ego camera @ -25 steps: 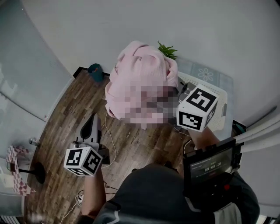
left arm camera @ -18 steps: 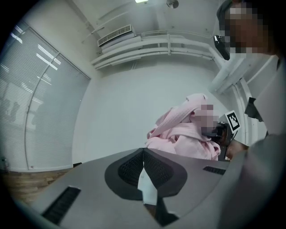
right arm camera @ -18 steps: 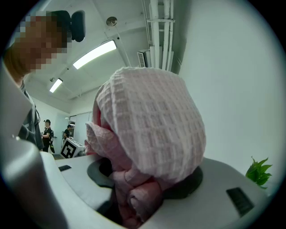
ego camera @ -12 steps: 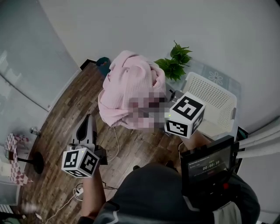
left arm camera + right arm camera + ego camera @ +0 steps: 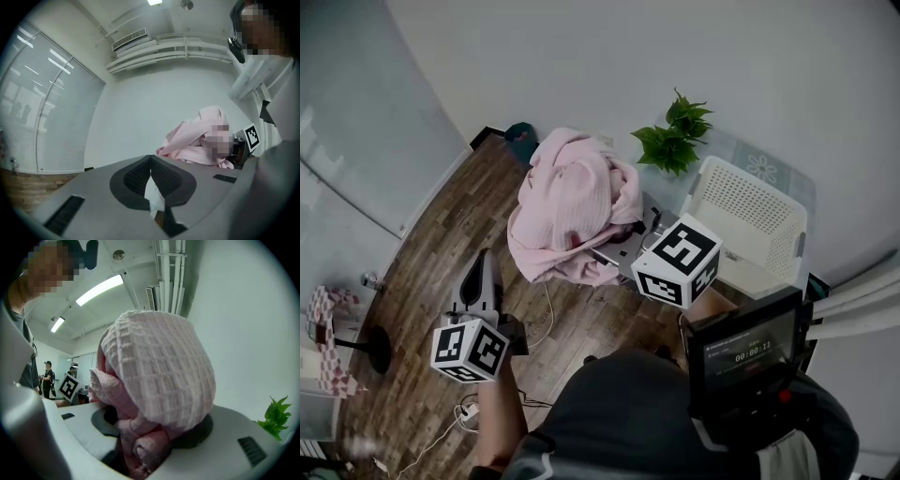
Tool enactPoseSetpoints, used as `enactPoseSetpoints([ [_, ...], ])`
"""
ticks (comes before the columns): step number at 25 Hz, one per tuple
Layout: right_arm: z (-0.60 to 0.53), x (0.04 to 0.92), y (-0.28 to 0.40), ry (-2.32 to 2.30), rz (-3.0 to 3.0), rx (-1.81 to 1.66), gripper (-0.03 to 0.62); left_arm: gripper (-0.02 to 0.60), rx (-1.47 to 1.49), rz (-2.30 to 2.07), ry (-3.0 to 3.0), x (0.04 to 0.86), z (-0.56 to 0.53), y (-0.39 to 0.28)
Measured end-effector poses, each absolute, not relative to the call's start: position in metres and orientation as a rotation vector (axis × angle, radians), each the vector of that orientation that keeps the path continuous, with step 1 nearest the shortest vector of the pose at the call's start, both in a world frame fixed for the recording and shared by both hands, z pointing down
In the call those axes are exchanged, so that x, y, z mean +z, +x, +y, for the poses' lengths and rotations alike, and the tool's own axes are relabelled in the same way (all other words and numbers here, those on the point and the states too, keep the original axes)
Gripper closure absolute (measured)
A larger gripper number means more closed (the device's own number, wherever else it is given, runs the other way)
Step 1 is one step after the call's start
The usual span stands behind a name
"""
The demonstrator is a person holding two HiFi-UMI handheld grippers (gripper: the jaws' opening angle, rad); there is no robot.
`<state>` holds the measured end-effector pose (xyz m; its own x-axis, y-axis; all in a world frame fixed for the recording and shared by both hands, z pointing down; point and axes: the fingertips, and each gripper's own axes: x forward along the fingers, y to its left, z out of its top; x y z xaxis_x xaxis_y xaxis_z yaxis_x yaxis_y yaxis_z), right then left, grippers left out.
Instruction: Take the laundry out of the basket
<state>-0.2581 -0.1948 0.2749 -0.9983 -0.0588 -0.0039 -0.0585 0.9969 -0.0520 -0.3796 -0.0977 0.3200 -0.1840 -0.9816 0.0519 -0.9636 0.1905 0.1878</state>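
A pink waffle-knit garment (image 5: pixel 572 202) hangs bunched above the wood floor, left of the white perforated laundry basket (image 5: pixel 750 220). My right gripper (image 5: pixel 623 246) is shut on a fold of it; in the right gripper view the cloth (image 5: pixel 159 376) bulges over the jaws and fills the gap at the right gripper (image 5: pixel 140 451). My left gripper (image 5: pixel 483 272) is held low at the left, apart from the garment, jaws together with nothing in them. From the left gripper view the left gripper (image 5: pixel 151 178) points toward the pink garment (image 5: pixel 192 145). The basket's inside is hidden.
A green potted plant (image 5: pixel 675 141) stands by the wall behind the basket, with a teal object (image 5: pixel 522 139) in the corner. A white cable (image 5: pixel 546 309) trails over the floor. A black stand (image 5: pixel 380 347) and glass partition are at the left. A screen unit (image 5: pixel 750 352) sits on my chest.
My right gripper has carried the pink garment left and lower, away from the basket, which now shows fully. The left gripper has barely moved.
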Motion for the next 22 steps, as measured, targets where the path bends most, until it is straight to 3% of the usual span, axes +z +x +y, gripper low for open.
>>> enactPoseSetpoints([
  [22,-0.201,0.28,-0.256,-0.131,3.151,-0.046,0.33,0.571,-0.146,-2.251,1.91,0.325,-0.121,-0.379],
])
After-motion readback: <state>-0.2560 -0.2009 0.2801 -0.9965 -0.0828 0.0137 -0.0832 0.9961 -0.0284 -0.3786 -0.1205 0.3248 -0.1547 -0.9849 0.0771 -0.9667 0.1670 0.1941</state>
